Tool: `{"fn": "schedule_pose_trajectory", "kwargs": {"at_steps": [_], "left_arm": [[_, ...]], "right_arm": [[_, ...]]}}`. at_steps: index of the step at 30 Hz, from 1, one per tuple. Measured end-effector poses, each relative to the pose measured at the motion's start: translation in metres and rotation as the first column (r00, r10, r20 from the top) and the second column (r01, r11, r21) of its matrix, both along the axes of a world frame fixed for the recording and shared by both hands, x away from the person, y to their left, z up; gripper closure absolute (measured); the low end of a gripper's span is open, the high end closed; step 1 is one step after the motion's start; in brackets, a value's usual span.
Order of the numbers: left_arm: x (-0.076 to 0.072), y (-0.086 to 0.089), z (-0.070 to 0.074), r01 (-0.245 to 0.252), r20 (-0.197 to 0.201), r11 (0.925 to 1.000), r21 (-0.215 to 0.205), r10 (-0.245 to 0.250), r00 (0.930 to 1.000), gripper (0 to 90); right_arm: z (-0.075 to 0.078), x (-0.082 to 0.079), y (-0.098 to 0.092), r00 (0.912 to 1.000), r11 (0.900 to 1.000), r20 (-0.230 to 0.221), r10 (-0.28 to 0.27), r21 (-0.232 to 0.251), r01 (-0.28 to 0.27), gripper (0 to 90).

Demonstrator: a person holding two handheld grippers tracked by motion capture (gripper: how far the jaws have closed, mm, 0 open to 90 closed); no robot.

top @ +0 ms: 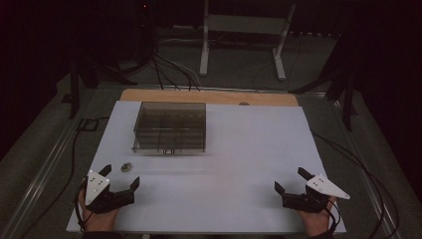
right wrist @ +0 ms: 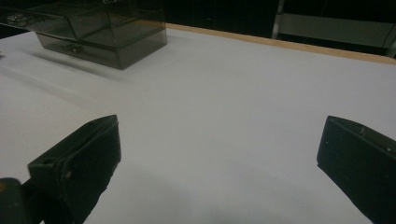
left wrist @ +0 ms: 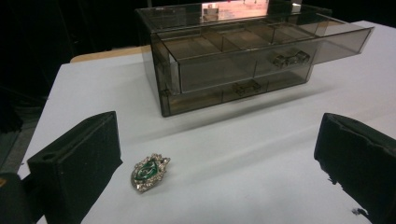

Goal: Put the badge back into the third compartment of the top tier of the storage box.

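A smoky clear drawer box [top: 170,127] stands on the white table sheet [top: 239,149] toward the back left. In the left gripper view the box [left wrist: 243,60] has its upper drawer pulled out toward me, and the drawer's compartments look empty. A small silver and green brooch [top: 126,167] lies on the sheet just ahead of my left gripper [top: 119,177], which is open. The brooch [left wrist: 149,171] sits close to the left jaw, apart from it. My right gripper [top: 292,180] rests open near the front right with nothing between its jaws; the box [right wrist: 93,32] lies far off at its upper left.
The wooden table edge [top: 209,95] runs behind the sheet. Beyond it stand a white metal frame [top: 244,30] and several cables [top: 169,69] on the floor. A cable [top: 74,149] trails along the left side of the table.
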State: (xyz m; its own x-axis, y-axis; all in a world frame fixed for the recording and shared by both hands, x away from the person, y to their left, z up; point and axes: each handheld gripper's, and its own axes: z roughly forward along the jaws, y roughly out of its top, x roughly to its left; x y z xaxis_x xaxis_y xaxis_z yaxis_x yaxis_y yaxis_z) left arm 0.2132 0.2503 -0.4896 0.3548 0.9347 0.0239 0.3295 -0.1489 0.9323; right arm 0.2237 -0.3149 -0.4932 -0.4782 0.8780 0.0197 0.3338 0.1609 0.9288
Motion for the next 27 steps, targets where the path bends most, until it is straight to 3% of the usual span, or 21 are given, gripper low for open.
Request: {"fn": "schedule_pose_trajectory", "kwargs": {"at_steps": [27], "left_arm": [[0.0059, -0.0024, 0.0041, -0.023, -0.008, 0.9991, 0.036, 0.023, 0.9997, 1.4]], "right_arm": [[0.0012, -0.0034, 0.0012, 0.9995, 1.0, 0.03, 0.006, 0.003, -0.006, 0.0]]}}
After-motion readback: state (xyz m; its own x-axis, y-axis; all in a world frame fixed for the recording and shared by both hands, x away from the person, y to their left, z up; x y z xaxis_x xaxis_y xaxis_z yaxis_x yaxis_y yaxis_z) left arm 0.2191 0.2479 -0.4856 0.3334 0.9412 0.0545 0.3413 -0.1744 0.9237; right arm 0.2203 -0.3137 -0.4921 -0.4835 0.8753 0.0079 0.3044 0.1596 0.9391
